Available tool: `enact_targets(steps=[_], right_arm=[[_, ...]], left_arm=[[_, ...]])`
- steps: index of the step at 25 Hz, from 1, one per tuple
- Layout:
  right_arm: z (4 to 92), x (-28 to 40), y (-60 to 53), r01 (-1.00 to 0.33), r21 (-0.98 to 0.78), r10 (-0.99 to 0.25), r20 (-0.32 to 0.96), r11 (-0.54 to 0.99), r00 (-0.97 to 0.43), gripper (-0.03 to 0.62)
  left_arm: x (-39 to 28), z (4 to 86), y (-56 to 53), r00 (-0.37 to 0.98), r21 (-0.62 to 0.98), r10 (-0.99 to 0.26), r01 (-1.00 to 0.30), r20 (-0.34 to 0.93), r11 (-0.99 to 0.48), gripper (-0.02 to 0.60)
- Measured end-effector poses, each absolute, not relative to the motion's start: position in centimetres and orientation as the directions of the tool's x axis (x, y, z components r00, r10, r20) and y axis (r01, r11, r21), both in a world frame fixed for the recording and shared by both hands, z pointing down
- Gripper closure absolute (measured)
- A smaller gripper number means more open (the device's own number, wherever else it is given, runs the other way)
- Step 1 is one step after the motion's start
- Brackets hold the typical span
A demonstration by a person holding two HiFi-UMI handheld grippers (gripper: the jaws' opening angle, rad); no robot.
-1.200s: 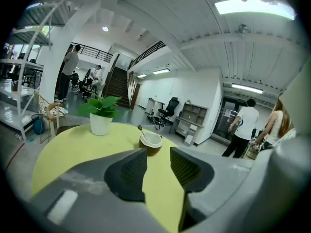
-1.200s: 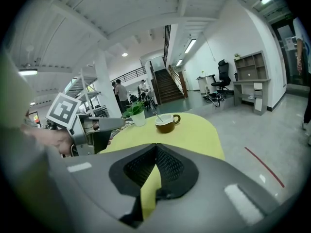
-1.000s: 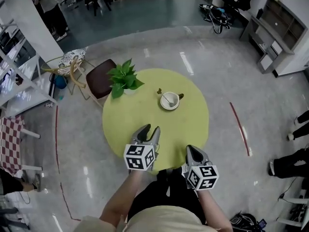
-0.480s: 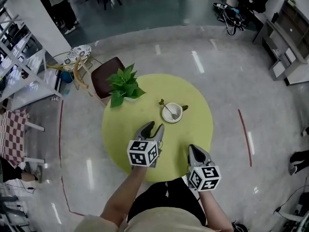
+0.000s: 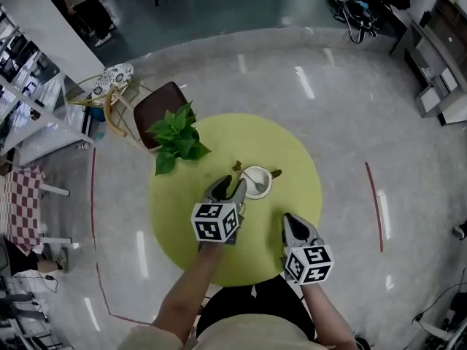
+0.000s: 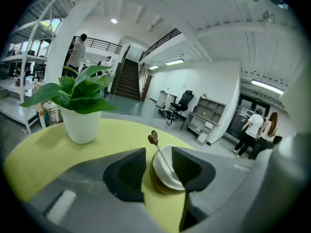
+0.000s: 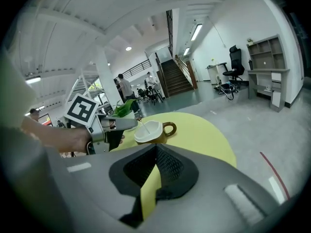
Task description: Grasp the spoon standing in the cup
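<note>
A brown cup with a white inside (image 5: 257, 181) stands on the round yellow-green table (image 5: 182, 210). A thin spoon (image 5: 244, 173) leans in it, its ornamented handle end pointing up and left. My left gripper (image 5: 229, 188) is just near-left of the cup, open. In the left gripper view the cup (image 6: 167, 174) and the spoon (image 6: 160, 152) show through the gap between the jaws, a little beyond the pads, with nothing pressed. My right gripper (image 5: 292, 223) hangs back over the table's near right, shut and empty; from it the cup (image 7: 150, 131) lies ahead.
A potted green plant (image 5: 175, 137) stands on the table's far left, close to the left gripper's side. A brown chair (image 5: 157, 104) is behind it. Red tape lines curve on the grey floor around the table. People stand far off.
My left gripper has moved forward across the table, from the near edge up to the cup. The right gripper has stayed near the table's front edge.
</note>
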State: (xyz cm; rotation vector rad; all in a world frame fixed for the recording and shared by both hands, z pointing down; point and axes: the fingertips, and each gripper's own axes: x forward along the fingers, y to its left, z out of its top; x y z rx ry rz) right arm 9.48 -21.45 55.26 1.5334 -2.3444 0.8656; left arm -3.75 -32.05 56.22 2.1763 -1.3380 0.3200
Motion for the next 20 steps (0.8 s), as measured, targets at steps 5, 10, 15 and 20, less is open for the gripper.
enact_targets(steps=[5,10,15,20], right_arm=[[56.1,9.3,-22.4,-0.882,-0.372,-0.747,0.489,0.288,-0.450,0.592],[56.7,9.5,-23.2,-0.879,-0.380,-0.738,0.498,0.287,-0.456,0.592],[56.9,10.0,-23.8,-0.880,-0.384,-0.736,0.502,0.280,-0.454,0.592],[57.1,10.1,-24.1,-0.877,-0.389,-0.731,0.506,0.281,-0.458,0.592]], left_arm=[[-3.3,57.1,-34.0,0.469,0.342,-0.738,-0.879,0.486,-0.333,0.417],[-3.2,57.9,-35.3,0.466,0.359,-0.735,-0.878,0.493,-0.317,0.417],[-2.8,57.9,-35.9,0.479,0.362,-0.732,-0.872,0.485,-0.330,0.431],[-2.1,57.7,-35.9,0.500,0.363,-0.726,-0.861,0.473,-0.356,0.486]])
